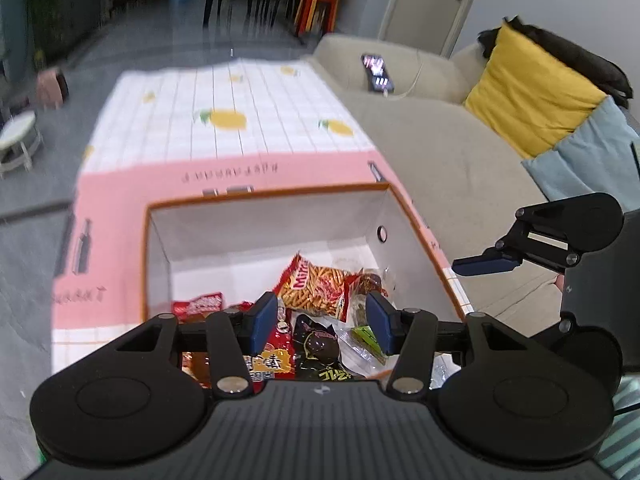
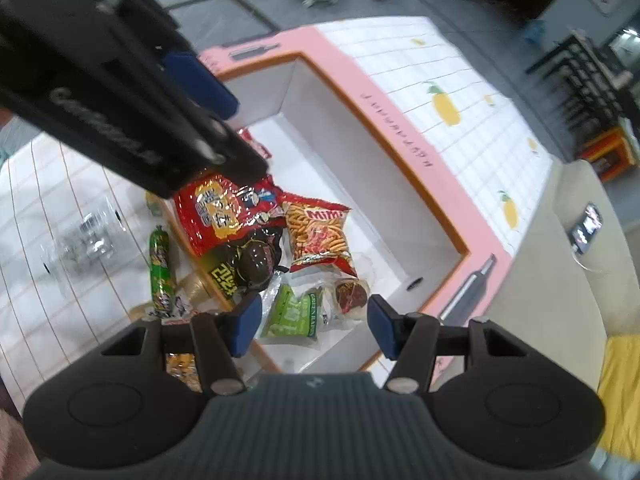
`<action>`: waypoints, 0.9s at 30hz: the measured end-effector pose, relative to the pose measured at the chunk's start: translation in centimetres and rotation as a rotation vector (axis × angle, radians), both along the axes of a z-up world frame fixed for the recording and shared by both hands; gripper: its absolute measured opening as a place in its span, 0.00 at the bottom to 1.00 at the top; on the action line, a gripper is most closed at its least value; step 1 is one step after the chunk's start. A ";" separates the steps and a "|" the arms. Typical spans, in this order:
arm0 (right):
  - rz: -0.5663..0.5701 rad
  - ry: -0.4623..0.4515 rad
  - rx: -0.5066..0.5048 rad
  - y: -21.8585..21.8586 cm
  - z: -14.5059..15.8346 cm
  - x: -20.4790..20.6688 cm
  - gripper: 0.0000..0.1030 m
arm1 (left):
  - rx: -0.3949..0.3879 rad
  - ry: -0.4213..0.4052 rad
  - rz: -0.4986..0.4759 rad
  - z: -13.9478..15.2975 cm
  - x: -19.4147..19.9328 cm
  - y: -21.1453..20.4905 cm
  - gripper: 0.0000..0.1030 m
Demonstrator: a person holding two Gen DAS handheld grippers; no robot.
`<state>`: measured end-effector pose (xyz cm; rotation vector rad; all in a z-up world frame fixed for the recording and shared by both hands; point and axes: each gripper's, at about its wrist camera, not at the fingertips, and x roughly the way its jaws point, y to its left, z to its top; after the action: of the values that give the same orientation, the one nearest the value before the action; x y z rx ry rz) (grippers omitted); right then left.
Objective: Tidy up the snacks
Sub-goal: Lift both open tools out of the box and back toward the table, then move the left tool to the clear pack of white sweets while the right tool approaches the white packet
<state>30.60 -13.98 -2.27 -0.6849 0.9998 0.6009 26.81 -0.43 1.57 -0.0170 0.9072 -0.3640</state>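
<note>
A white box with an orange rim (image 1: 264, 196) (image 2: 400, 152) holds several snacks: an orange Mimi stick bag (image 1: 316, 284) (image 2: 318, 236), a red bag (image 2: 224, 212), a black round pack (image 2: 256, 260), a green pack (image 2: 292, 314) and a clear-wrapped dark cake (image 2: 352, 294). My left gripper (image 1: 322, 322) hangs open above the box's near end, with nothing between its blue pads. Over the green pack, my right gripper (image 2: 314, 324) is open too and holds nothing. A green tube snack (image 2: 162, 270) lies outside the box on the cloth.
The box stands on a table under a pink and white lemon-print cloth (image 1: 240, 120). Clear plastic wrapping (image 2: 86, 244) lies on the cloth left of the box. A beige sofa (image 1: 440, 160) with a yellow cushion (image 1: 532, 96) and a phone (image 1: 378, 72) runs along the table's right side.
</note>
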 end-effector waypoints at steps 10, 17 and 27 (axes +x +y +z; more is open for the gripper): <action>-0.263 -0.126 0.295 -3.7 3.7 -7.4 0.55 | 0.034 -0.187 0.047 2.3 -8.6 0.8 0.58; -0.485 -0.165 0.451 -6.3 0.8 -12.5 0.55 | 0.017 -0.215 0.159 1.1 -12.9 2.5 0.59; -0.713 -0.190 0.460 -7.2 -4.5 -18.3 0.62 | 0.113 -0.081 0.238 -5.4 -15.4 2.9 0.75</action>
<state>12.30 -21.18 -6.76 0.0422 0.8134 0.1168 11.43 2.47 -3.78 -0.0064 0.8341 -0.0907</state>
